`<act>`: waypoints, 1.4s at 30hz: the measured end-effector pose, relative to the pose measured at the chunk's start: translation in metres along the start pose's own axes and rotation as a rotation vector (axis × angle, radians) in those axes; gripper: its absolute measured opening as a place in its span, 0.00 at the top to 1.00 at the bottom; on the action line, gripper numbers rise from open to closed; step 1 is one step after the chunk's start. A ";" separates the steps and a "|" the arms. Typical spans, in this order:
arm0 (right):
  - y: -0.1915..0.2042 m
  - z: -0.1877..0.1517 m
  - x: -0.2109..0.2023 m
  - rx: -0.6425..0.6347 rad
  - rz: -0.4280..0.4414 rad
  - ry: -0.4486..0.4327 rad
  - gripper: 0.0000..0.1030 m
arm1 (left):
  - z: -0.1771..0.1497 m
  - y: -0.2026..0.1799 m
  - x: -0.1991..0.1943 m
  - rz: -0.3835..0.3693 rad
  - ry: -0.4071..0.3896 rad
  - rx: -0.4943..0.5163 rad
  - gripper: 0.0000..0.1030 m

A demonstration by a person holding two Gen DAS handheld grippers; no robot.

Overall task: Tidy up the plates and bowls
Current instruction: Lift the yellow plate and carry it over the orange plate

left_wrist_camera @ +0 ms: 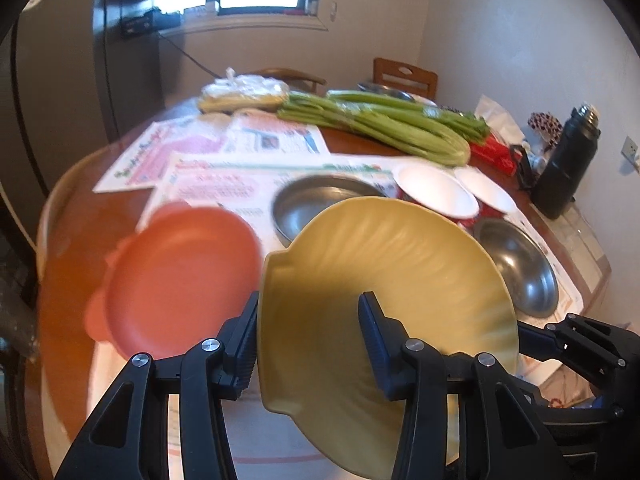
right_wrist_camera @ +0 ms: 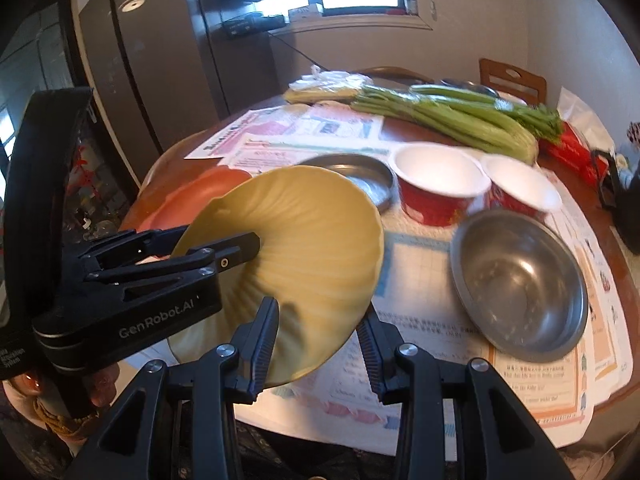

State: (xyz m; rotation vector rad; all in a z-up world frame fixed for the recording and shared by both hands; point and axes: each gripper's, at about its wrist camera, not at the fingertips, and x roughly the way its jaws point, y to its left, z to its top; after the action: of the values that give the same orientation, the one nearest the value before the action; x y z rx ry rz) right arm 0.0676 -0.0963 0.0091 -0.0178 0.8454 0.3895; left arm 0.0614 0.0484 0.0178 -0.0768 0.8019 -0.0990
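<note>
The yellow plate is tilted up off the table, held at its near edge by both grippers. In the left wrist view the left gripper has its jaws clamped on the plate's rim at about six o'clock, one pad on the underside and the other on the ribbed inner face. In the right wrist view the right gripper straddles the plate's lower edge at six o'clock with its jaws nearly together, the left pad pressed to the plate; whether the right pad touches cannot be told. The left gripper also shows there, reaching in from nine o'clock. An orange plate lies on the table at nine o'clock of the yellow one, partly hidden behind it in the right view. Beyond the yellow plate, toward twelve o'clock, sits a steel dish, and at about two o'clock stand two red bowls with white insides, side by side. A second steel bowl rests at three o'clock on the printed paper sheets. Celery stalks lie across the far side, and a dark flask stands at the right edge.
</note>
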 end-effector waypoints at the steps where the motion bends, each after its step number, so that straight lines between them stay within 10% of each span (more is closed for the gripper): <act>1: 0.003 0.005 0.000 -0.003 0.013 -0.003 0.61 | 0.003 0.003 -0.004 0.009 -0.012 0.000 0.53; 31: 0.072 0.101 0.025 -0.128 0.168 -0.051 0.61 | 0.071 0.081 -0.045 0.188 -0.158 -0.057 0.53; 42: 0.087 0.092 0.062 -0.098 0.213 0.019 0.61 | 0.057 0.111 -0.017 0.209 -0.088 -0.081 0.53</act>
State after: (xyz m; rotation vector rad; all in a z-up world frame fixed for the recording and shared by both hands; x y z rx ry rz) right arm 0.1415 0.0205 0.0365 -0.0221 0.8494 0.6315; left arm 0.0974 0.1619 0.0577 -0.0728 0.7221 0.1337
